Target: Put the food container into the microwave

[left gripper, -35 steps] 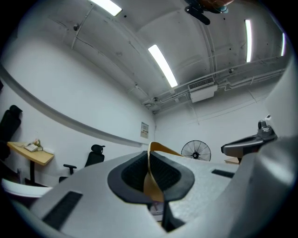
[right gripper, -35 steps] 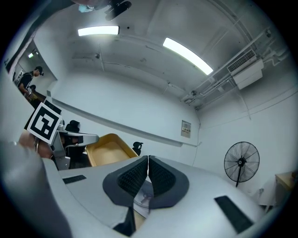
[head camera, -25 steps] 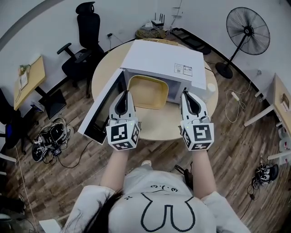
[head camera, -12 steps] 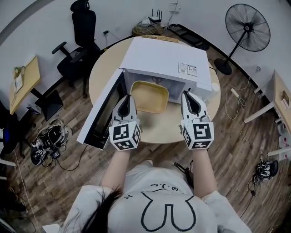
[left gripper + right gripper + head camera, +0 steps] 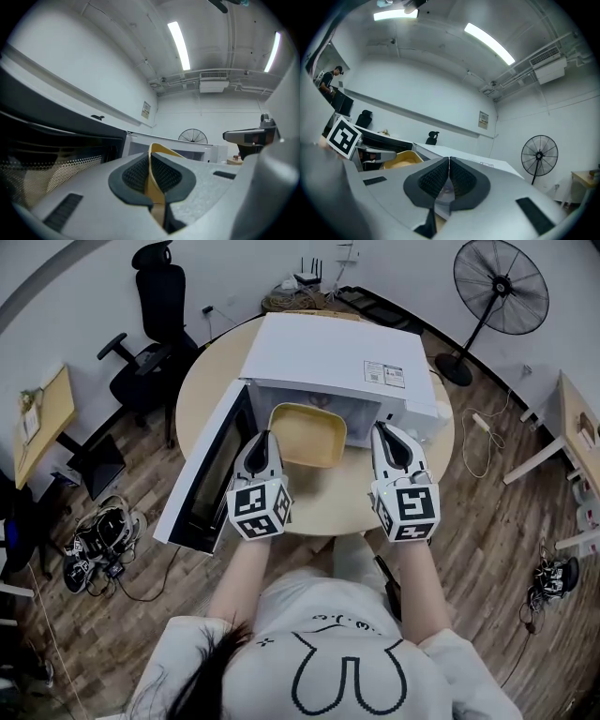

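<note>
The yellow food container (image 5: pixel 305 434) sits half inside the white microwave (image 5: pixel 328 357), whose door (image 5: pixel 202 474) hangs open to the left. My left gripper (image 5: pixel 263 439) is shut on the container's left rim. In the left gripper view the yellow rim (image 5: pixel 157 152) runs between the dark pads (image 5: pixel 136 176). My right gripper (image 5: pixel 384 432) is shut with nothing in it, off the container's right side in front of the microwave's control panel. Its pads (image 5: pixel 433 180) meet in the right gripper view, where the container (image 5: pixel 401 159) shows at the left.
The microwave stands on a round wooden table (image 5: pixel 328 502). A black office chair (image 5: pixel 155 343) is at the back left, a standing fan (image 5: pixel 502 287) at the back right. Cables (image 5: pixel 98 545) lie on the wooden floor to the left.
Both grippers have edged a little forward toward the microwave, and the container has gone slightly deeper into the opening with the left gripper.
</note>
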A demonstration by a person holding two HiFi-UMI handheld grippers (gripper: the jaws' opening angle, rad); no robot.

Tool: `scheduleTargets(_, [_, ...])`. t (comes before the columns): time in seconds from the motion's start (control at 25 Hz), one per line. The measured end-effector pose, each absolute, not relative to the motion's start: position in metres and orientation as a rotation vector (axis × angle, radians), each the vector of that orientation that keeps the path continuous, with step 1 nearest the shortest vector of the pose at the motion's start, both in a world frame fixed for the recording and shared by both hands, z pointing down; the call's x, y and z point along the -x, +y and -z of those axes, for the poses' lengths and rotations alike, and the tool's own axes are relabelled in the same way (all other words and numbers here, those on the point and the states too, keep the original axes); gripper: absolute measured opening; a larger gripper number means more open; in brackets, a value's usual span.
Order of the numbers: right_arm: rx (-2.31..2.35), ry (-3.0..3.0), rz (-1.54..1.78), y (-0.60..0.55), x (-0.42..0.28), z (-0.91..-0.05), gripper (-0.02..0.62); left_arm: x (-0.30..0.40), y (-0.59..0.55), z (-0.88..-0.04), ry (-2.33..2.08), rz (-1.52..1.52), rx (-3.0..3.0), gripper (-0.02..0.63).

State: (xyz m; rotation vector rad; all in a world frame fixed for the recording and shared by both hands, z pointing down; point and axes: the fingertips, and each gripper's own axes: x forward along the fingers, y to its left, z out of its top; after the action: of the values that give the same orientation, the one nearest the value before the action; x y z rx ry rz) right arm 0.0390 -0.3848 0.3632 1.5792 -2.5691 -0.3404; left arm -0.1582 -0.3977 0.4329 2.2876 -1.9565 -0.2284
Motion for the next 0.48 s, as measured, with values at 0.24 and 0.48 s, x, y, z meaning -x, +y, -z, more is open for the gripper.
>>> scheduleTargets(0.24, [-1.585, -2.558, 0.346, -0.393, -0.039, -0.37, 0.031, 0.159, -0.414, -0.448, -1.945, 0.207, -2.271, 0.02])
scheduleTargets(0.48, [-1.574, -2.563, 0.381, -0.401, -0.034, -0.373, 0.031, 0.158, -0.437, -0.46, -1.93, 0.225, -2.233, 0.02])
